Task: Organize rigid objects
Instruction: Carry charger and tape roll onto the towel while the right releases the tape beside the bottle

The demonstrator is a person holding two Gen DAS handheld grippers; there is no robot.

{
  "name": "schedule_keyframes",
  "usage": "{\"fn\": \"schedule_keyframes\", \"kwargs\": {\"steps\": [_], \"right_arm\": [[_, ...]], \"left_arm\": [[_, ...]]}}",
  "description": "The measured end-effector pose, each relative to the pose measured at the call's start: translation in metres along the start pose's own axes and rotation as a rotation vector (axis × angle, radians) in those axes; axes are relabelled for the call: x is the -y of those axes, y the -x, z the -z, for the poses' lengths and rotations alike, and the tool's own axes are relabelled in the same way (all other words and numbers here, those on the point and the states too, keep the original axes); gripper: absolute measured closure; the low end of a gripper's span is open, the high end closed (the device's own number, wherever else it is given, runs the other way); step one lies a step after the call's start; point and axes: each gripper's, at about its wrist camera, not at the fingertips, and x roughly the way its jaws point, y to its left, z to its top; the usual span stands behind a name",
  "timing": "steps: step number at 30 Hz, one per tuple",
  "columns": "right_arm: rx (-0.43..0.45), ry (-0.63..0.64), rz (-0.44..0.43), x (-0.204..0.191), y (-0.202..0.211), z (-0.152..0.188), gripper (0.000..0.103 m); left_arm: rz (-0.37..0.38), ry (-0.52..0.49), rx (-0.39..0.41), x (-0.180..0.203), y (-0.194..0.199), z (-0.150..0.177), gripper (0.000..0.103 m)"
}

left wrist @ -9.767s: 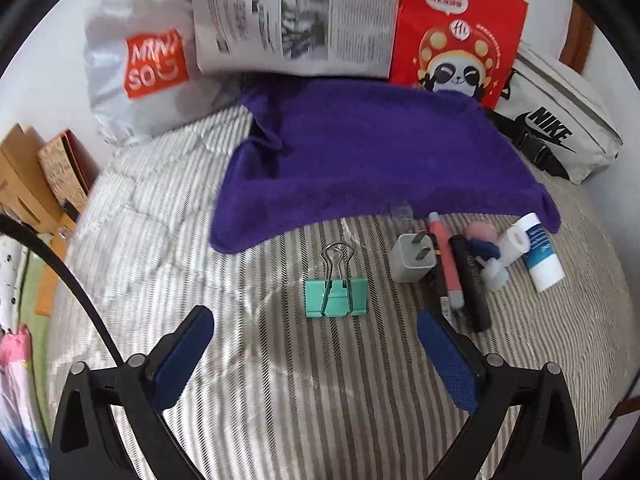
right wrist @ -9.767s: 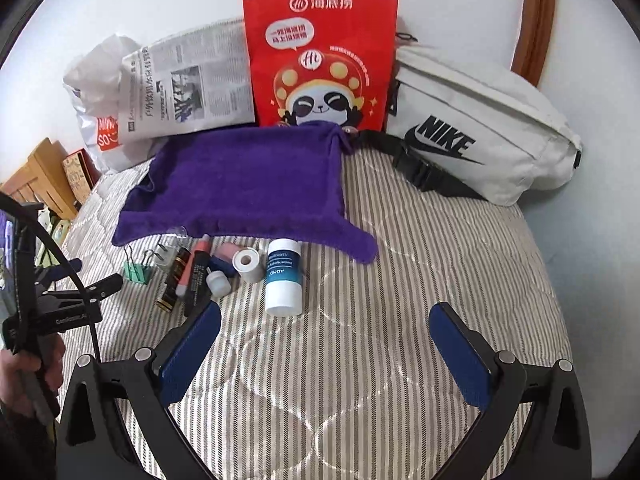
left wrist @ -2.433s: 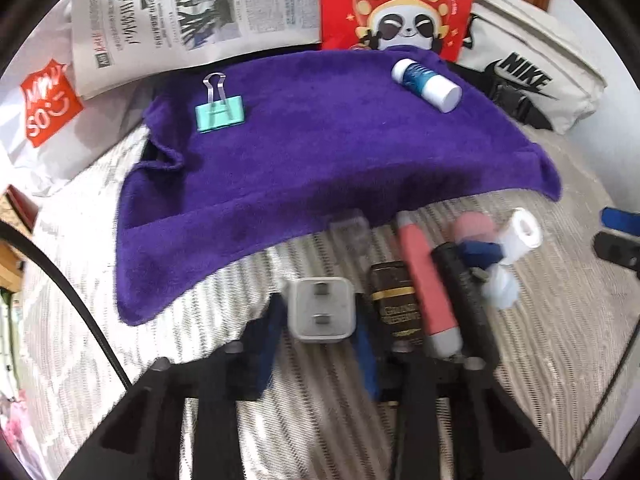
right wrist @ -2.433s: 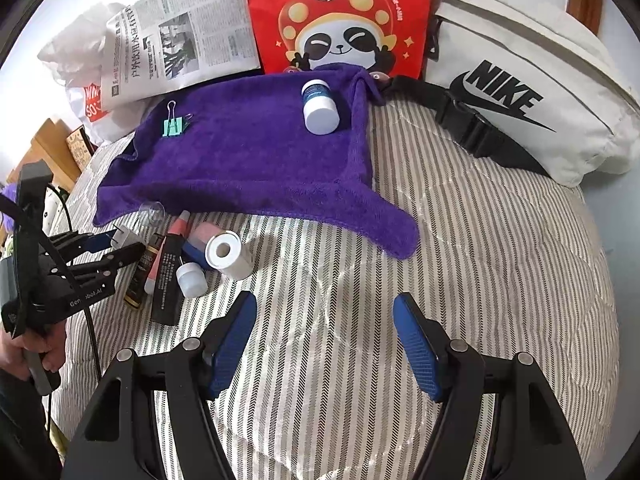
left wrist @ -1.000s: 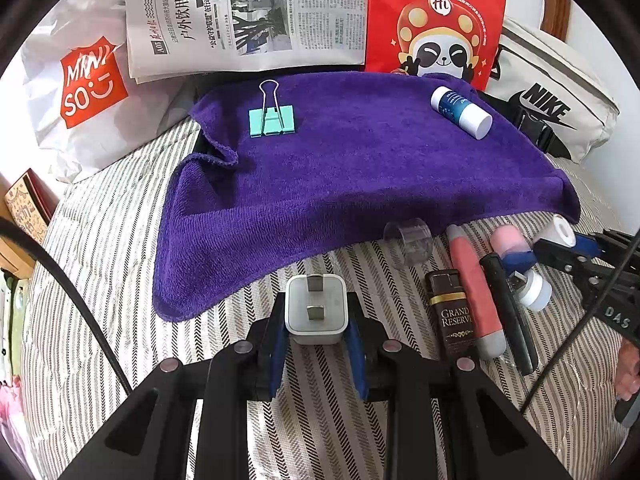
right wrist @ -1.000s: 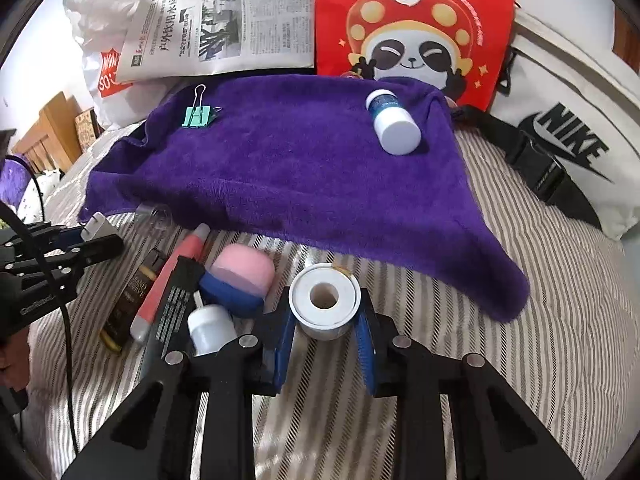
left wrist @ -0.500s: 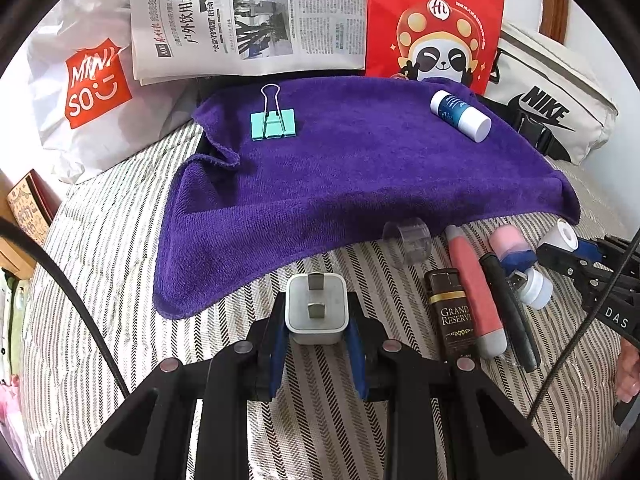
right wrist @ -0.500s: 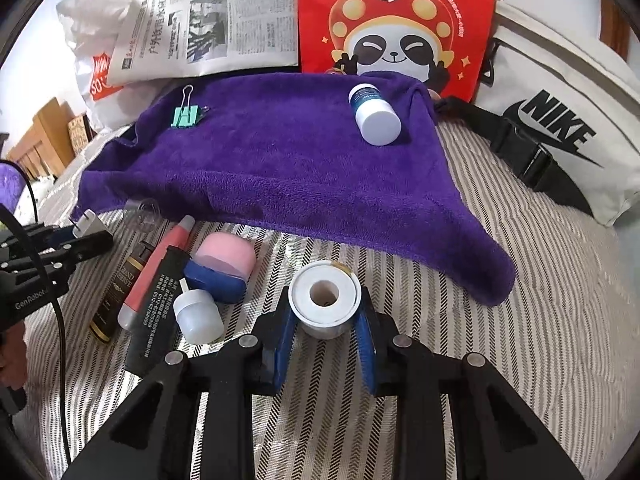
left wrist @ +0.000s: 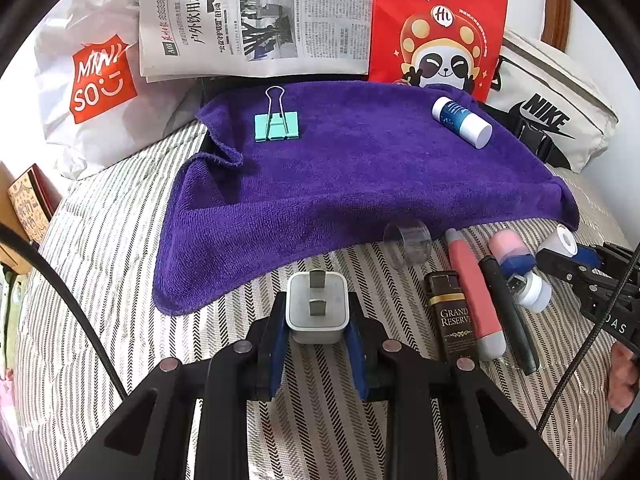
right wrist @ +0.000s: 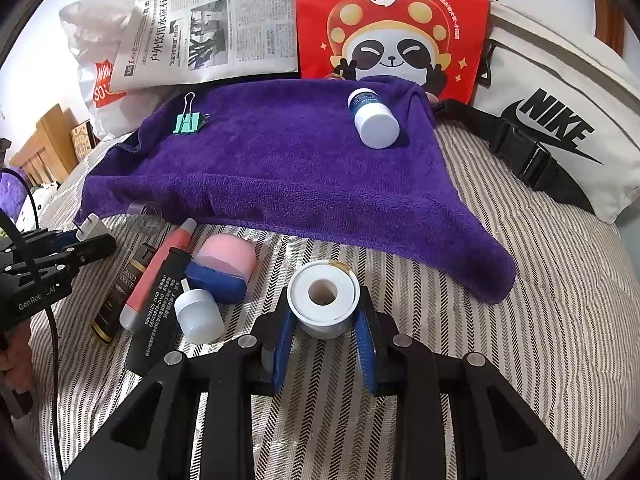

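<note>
while the left claw [left wrist: 318, 334] clamps a white charger plug [left wrist: 317, 307], the right claw [right wrist: 324, 334] grips a tape roll [right wrist: 322, 298]. beyond both lies a purple towel [left wrist: 360, 176] (binder clip [left wrist: 277, 127] on it).

Towel [left wrist: 360, 184]: purple cloth, plush, matt.
Charger plug [left wrist: 317, 307]: white plastic, smooth, slight sheen; metal prongs.
Tape roll [right wrist: 322, 299]: white, smooth, matt.
Binder clip [left wrist: 277, 126]: mint painted body, shiny wire handles.
Bedcover [left wrist: 120, 280]: striped quilted cloth.
Newspaper [left wrist: 256, 20]: matt paper.
Red bag [right wrist: 392, 16]: glossy paper.
</note>
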Motion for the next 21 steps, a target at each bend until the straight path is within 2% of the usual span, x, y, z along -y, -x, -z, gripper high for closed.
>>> {"fn": "schedule_keyframes", "kwargs": {"steps": [6,11,16,21], "right_arm": [[-0.006,0.032,0.015,-0.003,0.001,-0.001,0.074],[-0.039,0.036,-0.021,-0.001,0.005,-0.003,0.074],[-0.015,0.003,-0.080,0.004,0.021,-0.010,0.074],[0.020,0.011,-0.097,0.004,0.036,-0.027,0.074]], "left_arm": [[0.020,0.004,-0.013,-0.003,0.001,-0.001,0.078],[0.031,0.023,-0.029,-0.006,0.007,0.000,0.078],[0.056,0.057,-0.021,-0.013,0.020,-0.005,0.078],[0.088,0.075,0.010,-0.021,0.038,-0.017,0.078]]}}
